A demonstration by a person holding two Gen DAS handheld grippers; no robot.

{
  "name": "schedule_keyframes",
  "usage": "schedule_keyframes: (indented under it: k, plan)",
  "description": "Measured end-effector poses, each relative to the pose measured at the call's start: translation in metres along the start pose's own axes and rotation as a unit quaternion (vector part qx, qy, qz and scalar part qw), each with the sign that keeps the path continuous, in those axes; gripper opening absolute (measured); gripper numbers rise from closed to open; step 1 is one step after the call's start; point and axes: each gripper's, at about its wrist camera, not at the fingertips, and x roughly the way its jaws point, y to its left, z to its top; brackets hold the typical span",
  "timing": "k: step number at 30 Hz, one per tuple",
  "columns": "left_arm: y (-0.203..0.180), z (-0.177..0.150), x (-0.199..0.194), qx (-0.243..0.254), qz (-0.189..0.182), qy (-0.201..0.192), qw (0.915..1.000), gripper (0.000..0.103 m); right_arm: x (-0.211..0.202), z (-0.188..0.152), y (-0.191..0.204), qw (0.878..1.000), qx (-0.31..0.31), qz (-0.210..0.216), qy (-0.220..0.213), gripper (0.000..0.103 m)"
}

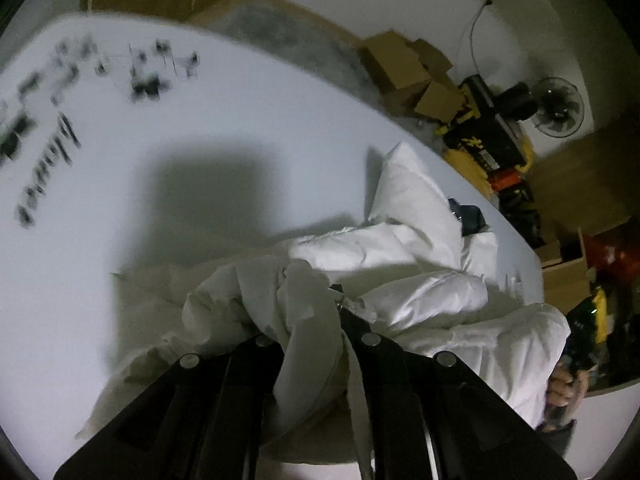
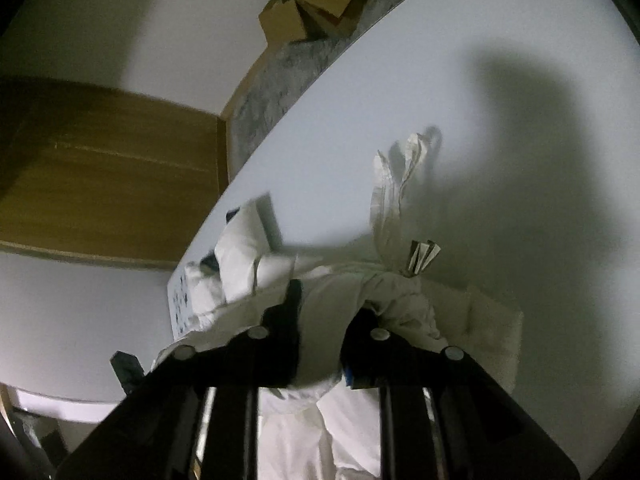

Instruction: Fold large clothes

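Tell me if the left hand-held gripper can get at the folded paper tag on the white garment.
Probably not now: the left hand-held gripper is wrapped in bunched white garment, and the paper tag shows only in the right view.

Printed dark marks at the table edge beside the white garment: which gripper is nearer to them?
Right. The right gripper holds the white padded garment just beside the printed marks. The left gripper grips the garment farther away, across its bulk.
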Motion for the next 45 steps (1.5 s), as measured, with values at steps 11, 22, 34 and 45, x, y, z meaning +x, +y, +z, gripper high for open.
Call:
schedule_keyframes:
  k: [11,22,34,45]
  plan:
    - [0.001,-0.009,-0.149,-0.027,-0.07,-0.178,0.9812,0.103,-0.143,-0.06,0.07,0.974,-0.102,0.049,-0.197,0.043]
    - [-0.134,-0.111,-0.051,0.157,0.222,-0.239,0.9322,0.103,-0.012,-0.188,0.19,0.948,-0.267,-0.087,-0.152,0.032]
    - [-0.093,-0.097,0.036,0.167,0.304,-0.251,0.9038,0.103,0.119,-0.185,0.152,0.924,-0.321,-0.196,-0.075,0.041]
    - [-0.076,-0.088,-0.017,0.182,0.341,-0.28,0.8787,0.103,0.021,-0.198,0.154,0.847,-0.358,-0.336,-0.205,0.072]
